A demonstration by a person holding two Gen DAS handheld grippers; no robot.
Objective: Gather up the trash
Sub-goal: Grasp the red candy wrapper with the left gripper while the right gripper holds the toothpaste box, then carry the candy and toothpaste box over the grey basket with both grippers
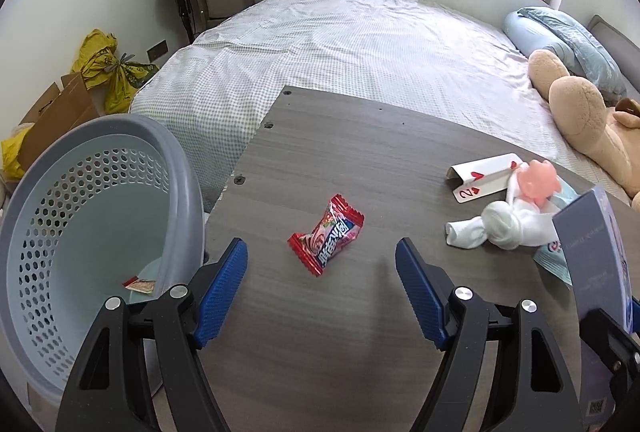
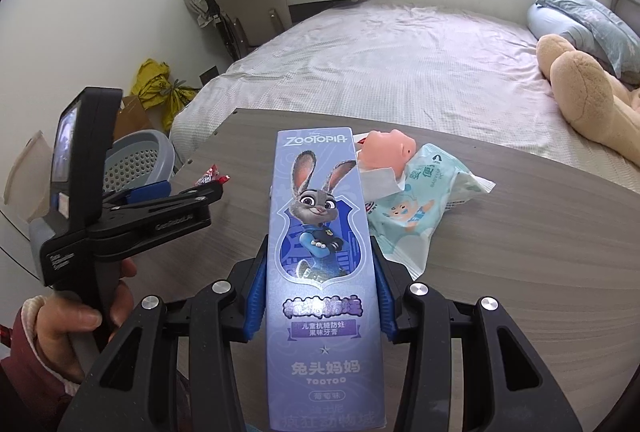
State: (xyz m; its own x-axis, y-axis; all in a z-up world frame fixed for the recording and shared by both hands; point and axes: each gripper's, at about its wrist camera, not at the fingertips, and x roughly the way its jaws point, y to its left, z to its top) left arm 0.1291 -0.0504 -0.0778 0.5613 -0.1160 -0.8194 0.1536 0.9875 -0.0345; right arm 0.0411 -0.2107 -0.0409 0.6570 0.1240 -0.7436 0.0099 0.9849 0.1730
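A red candy wrapper (image 1: 326,234) lies on the grey wooden table (image 1: 320,332), just ahead of and between the fingers of my left gripper (image 1: 320,272), which is open and empty. A grey perforated basket (image 1: 80,232) stands left of the table with a small wrapper (image 1: 139,285) inside. My right gripper (image 2: 318,296) is shut on a purple Zootopia toothpaste box (image 2: 320,232), held above the table; the box also shows in the left wrist view (image 1: 596,252). The left gripper shows in the right wrist view (image 2: 176,198).
On the table's right side lie a playing card (image 1: 484,178), a white sock (image 1: 492,226), a pink toy (image 1: 538,184) and a wet-wipes pack (image 2: 424,200). Behind the table is a bed (image 1: 360,44) with a teddy bear (image 1: 580,112). A cardboard box (image 1: 52,116) stands by the wall.
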